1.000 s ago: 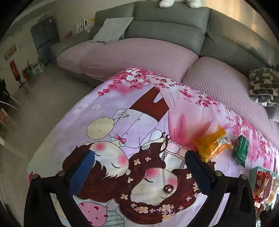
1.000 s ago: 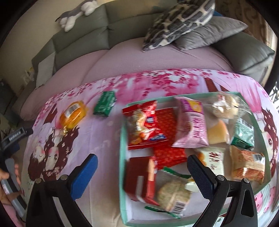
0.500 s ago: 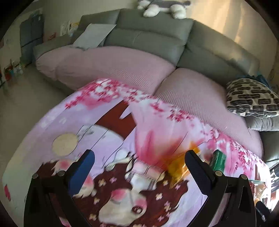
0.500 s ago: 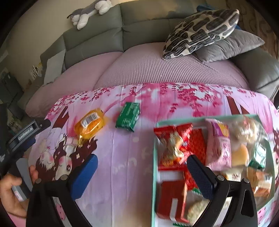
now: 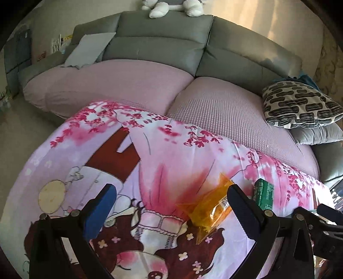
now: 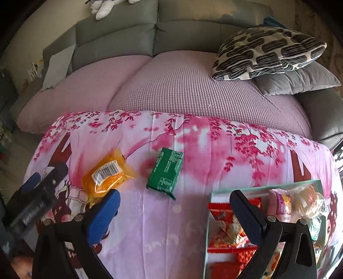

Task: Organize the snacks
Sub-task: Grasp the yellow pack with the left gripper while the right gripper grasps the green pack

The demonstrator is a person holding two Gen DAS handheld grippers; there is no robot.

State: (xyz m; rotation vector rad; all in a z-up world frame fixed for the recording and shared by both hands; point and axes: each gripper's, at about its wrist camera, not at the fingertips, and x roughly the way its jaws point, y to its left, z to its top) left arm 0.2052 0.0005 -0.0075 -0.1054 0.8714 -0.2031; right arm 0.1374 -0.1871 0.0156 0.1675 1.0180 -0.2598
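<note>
An orange snack packet (image 5: 209,209) (image 6: 107,175) lies on the pink cartoon cloth, barcode up. Just right of it rests a green packet (image 5: 264,196) (image 6: 166,172). My left gripper (image 5: 171,203) is open, its right finger beside the orange packet. My right gripper (image 6: 174,206) is open just in front of the green packet, nothing between its fingers. A pale green tray (image 6: 246,190) with several packed snacks sits at the lower right of the right wrist view, partly behind my right finger.
The cloth (image 5: 163,150) covers a low table in front of a grey sofa with pink seat covers (image 6: 182,85). A patterned pillow (image 6: 268,51) and a grey cushion (image 6: 300,80) lie at the sofa's right. A plush toy (image 5: 173,6) sits on the backrest.
Both grippers swung toward the two loose packets. The left one turned right, bringing the orange packet near its right finger. The right one moved left off the tray to face the green packet.
</note>
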